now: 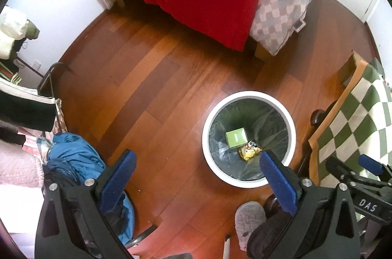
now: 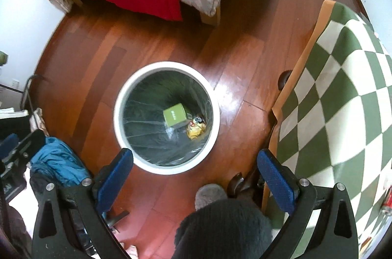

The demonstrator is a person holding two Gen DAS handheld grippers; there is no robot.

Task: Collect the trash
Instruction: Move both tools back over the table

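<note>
Jaws: both pairs spread wide, nothing held between the blue pads. Left gripper (image 1: 197,175): hangs above the wooden floor (image 1: 152,77), just left of the bin. Right gripper (image 2: 194,173): hangs near the bin's near rim, between it and the table edge. Bin (image 2: 122,121): one, round, white rim, dark liner, standing on the floor between the bed and the table's left edge. Contents, counted: one green box (image 2: 175,115) lying at the bottom; one yellow wrapper (image 2: 194,131) touching the box on its right; one small scrap of clear film beside them, too blurred to name. Table (image 2: 343,92): one, under a green-and-white checked cloth; at its near right edge a red object, possibly a can (image 2: 388,201), only partly in view. Other items: one bed (image 1: 201,4) with red sheet and pale blue cover; one blue garment (image 1: 73,156) heaped at the left; one grey slipper (image 1: 247,217) on the person's foot. Step in hand, as judged: a drop appears complete, since trash lies in the bin and both grippers are empty. Next move, as judged: turn toward the table, find remaining trash, close one gripper on it, and carry it above the bin's opening.
</note>
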